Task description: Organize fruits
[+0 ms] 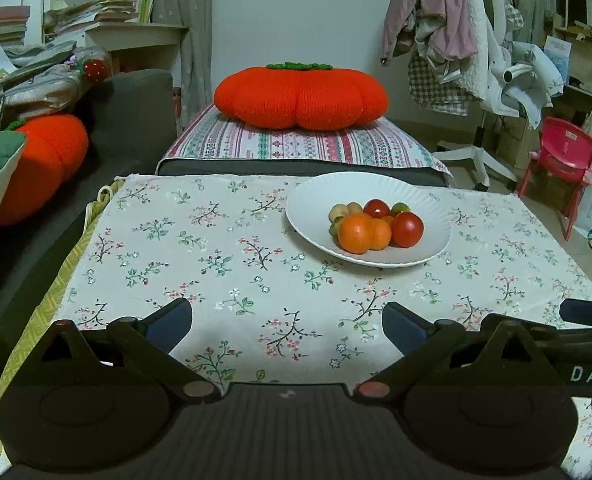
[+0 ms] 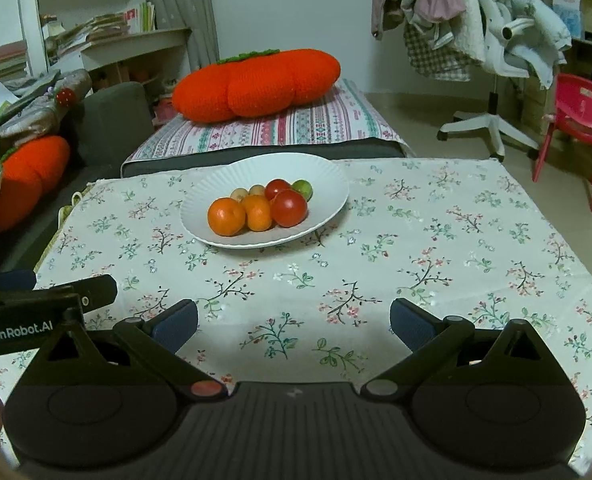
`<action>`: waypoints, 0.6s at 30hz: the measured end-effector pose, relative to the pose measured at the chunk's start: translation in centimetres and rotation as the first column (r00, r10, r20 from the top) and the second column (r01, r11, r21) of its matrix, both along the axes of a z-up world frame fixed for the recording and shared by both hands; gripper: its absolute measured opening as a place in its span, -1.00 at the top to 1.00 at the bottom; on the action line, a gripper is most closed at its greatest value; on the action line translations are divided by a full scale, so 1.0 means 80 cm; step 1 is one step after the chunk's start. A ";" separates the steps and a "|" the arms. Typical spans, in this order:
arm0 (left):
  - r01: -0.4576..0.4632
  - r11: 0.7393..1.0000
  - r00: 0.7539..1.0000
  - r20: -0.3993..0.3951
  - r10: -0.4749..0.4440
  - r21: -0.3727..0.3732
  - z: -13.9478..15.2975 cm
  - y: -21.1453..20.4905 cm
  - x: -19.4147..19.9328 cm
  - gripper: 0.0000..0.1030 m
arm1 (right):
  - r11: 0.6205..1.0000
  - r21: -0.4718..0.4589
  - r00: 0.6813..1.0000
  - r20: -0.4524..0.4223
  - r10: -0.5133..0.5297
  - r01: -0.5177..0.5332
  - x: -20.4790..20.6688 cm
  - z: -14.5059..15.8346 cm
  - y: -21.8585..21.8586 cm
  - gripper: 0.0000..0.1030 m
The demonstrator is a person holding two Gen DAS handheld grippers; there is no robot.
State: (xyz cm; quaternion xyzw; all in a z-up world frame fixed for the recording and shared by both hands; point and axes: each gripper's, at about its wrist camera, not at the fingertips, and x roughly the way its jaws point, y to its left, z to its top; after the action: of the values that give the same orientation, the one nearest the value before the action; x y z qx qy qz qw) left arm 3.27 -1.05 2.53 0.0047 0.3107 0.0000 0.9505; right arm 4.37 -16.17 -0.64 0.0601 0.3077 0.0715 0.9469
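Note:
A white plate (image 1: 316, 200) (image 2: 316, 176) stands on the far half of the floral tablecloth (image 1: 216, 260) (image 2: 416, 240). Piled on it are two oranges (image 1: 356, 233) (image 2: 226, 216), two red tomatoes (image 1: 407, 229) (image 2: 289, 208), and small green and tan fruits (image 1: 339, 211) (image 2: 302, 188). My left gripper (image 1: 287, 322) is open above the near cloth, nothing between its blue pads, well short of the plate. Equally short of it, my right gripper (image 2: 294, 322) is open and empty too. Each gripper's body shows at the edge of the other's view.
Behind the table a striped cushioned bench (image 1: 296, 144) carries a big orange knitted pumpkin pillow (image 1: 300, 96) (image 2: 256, 84). A dark sofa (image 1: 128, 120) with a second pumpkin pillow lies left. A white office chair (image 2: 492, 80) draped in clothes and a red plastic chair (image 2: 576, 120) stand right.

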 end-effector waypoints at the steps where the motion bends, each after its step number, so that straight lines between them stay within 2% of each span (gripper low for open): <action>1: 0.000 1.000 1.000 -0.003 0.000 0.004 -0.001 0.000 0.001 -0.67 | 1.000 0.003 1.000 -0.003 0.004 -0.004 0.000 0.000 0.000 -0.99; 18: 0.016 1.000 1.000 -0.016 -0.016 0.006 -0.003 -0.003 0.001 -0.67 | 1.000 -0.011 1.000 -0.013 0.016 -0.016 0.000 -0.001 0.001 -0.99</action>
State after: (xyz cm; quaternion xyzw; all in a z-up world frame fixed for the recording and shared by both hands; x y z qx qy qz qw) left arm 3.35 -1.31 2.33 0.0098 0.3181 -0.0067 0.9480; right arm 4.39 -16.10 -0.71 0.0529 0.3145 0.0769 0.9447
